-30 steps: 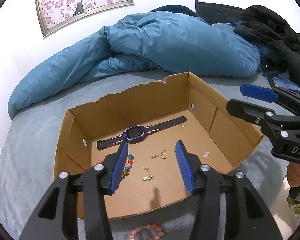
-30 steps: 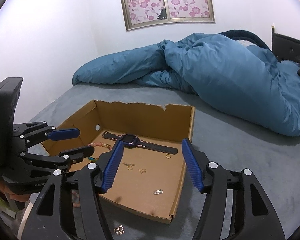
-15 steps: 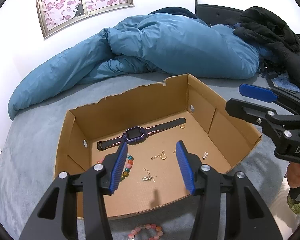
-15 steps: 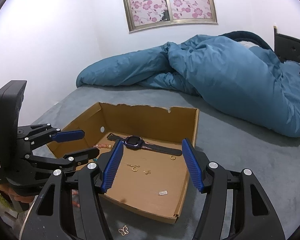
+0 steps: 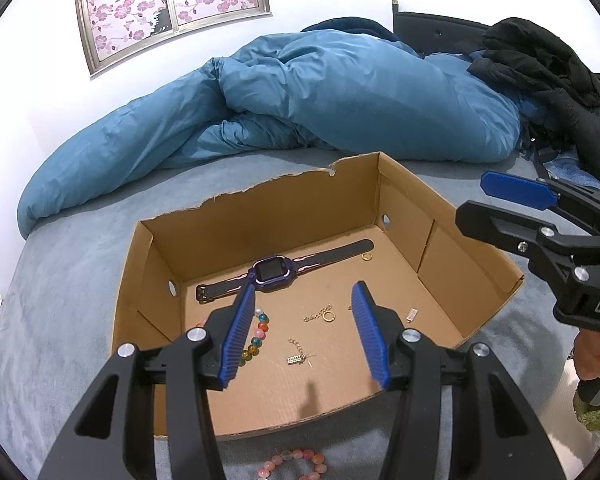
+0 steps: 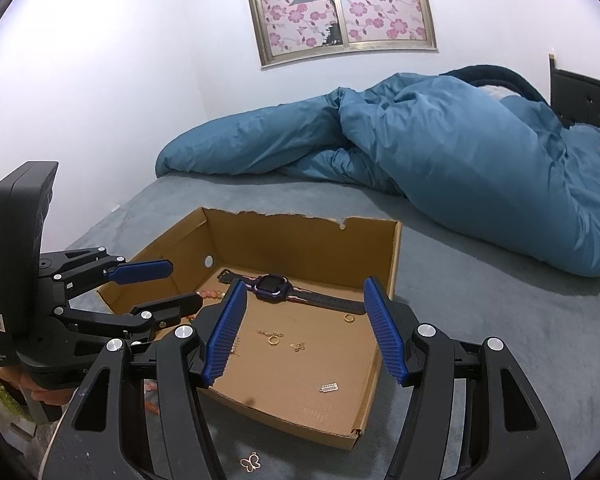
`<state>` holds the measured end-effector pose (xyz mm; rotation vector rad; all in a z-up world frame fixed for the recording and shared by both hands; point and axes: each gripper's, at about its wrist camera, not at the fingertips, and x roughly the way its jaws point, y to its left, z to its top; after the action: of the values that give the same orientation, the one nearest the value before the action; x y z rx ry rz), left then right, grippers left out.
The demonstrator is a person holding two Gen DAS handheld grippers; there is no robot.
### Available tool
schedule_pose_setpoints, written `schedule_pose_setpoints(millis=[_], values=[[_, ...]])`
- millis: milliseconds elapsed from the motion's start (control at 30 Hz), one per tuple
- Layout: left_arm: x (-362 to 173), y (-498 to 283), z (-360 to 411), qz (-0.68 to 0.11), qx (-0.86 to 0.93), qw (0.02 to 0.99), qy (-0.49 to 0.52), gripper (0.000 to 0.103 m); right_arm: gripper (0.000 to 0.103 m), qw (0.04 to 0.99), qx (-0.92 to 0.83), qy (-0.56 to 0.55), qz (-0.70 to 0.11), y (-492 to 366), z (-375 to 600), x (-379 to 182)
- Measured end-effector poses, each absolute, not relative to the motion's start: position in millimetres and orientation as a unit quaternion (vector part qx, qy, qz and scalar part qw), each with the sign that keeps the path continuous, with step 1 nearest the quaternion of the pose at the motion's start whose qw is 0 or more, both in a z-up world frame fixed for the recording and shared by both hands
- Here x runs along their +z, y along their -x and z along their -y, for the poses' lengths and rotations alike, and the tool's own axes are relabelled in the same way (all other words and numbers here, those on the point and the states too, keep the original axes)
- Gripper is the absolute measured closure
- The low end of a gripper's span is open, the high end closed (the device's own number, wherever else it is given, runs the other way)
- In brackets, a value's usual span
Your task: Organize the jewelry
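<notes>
An open cardboard box (image 5: 468, 256) (image 6: 394, 264) sits on the grey bed. Inside lie a purple smartwatch (image 5: 272, 270) (image 6: 272, 286), a colourful bead bracelet (image 5: 256, 338), a gold ring (image 5: 366, 256) (image 6: 348, 318), a chain with a ring (image 5: 320, 315) (image 6: 272, 336), a small butterfly charm (image 6: 298, 346) and silver clasps (image 5: 412, 314) (image 6: 329, 388). A pink bead bracelet (image 5: 294, 464) and a gold butterfly (image 6: 250, 462) lie on the bed before the box. My left gripper (image 5: 304, 336) and right gripper (image 6: 306, 330) are open and empty above the box's near edge.
A crumpled blue duvet (image 5: 300, 96) (image 6: 460, 152) lies behind the box. Black clothes (image 5: 548, 72) are piled at the far right by a dark headboard (image 5: 432, 26). A floral-papered window (image 6: 340, 4) is on the white wall.
Both grippers have drawn back and risen slightly, so the box looks a little farther away. Both stay open and empty. The jewelry has not moved.
</notes>
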<state>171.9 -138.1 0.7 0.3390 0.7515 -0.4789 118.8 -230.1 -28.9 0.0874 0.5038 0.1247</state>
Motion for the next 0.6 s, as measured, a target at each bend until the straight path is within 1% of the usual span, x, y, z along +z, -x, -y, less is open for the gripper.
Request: schedule_pose_setpoints(millis=[567, 600], values=[[10, -165, 132, -0.351, -0.236, 0.893, -0.151, 0.054, 0.044, 0.967, 0.075, -0.058, -0.238, -111, 231, -25], [11, -162, 131, -0.350, -0.237, 0.894, -0.151, 0.054, 0.042, 0.967, 0.078, -0.061, -0.236, -109, 231, -25]])
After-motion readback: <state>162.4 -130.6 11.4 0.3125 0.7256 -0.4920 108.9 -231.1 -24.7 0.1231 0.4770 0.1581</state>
